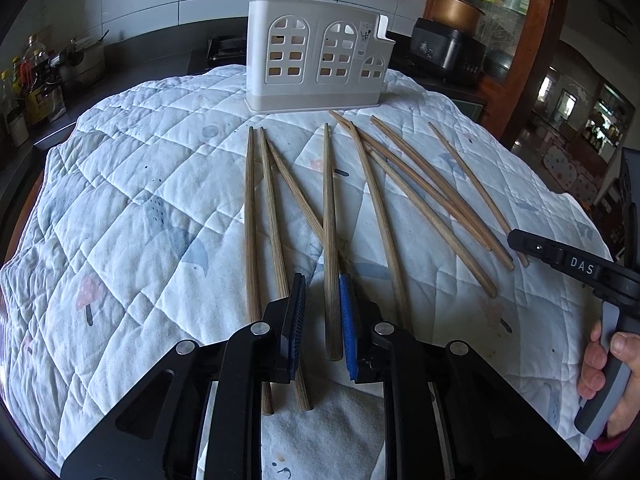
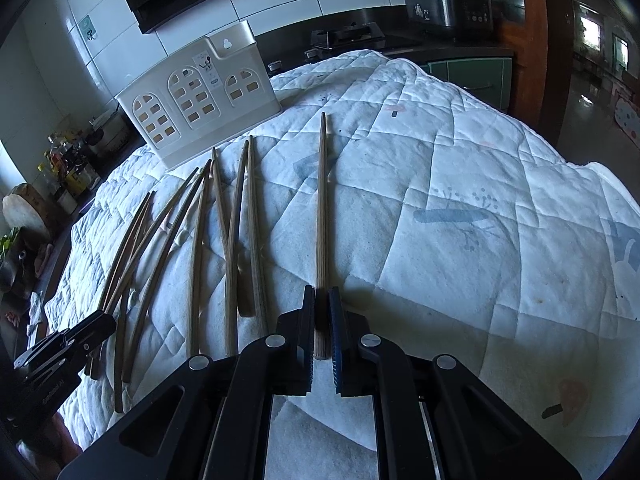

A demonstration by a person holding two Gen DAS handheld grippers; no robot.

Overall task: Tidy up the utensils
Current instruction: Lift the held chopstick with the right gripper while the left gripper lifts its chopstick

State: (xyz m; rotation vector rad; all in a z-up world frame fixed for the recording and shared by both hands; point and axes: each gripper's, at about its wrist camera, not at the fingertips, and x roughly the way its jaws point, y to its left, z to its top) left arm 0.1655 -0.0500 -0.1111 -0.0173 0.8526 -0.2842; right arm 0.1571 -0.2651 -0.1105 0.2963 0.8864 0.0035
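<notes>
While the right gripper (image 2: 321, 300) pinches one long brown wooden chopstick (image 2: 321, 208) and the left gripper (image 1: 322, 292) straddles another (image 1: 330, 240), its pads not visibly touching, both likely go next into the white plastic arch-windowed holder (image 1: 316, 56).

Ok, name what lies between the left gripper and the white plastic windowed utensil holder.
Left wrist view: wooden chopsticks on the quilted cloth; one runs from the left gripper nearly to the white plastic utensil holder.
</notes>
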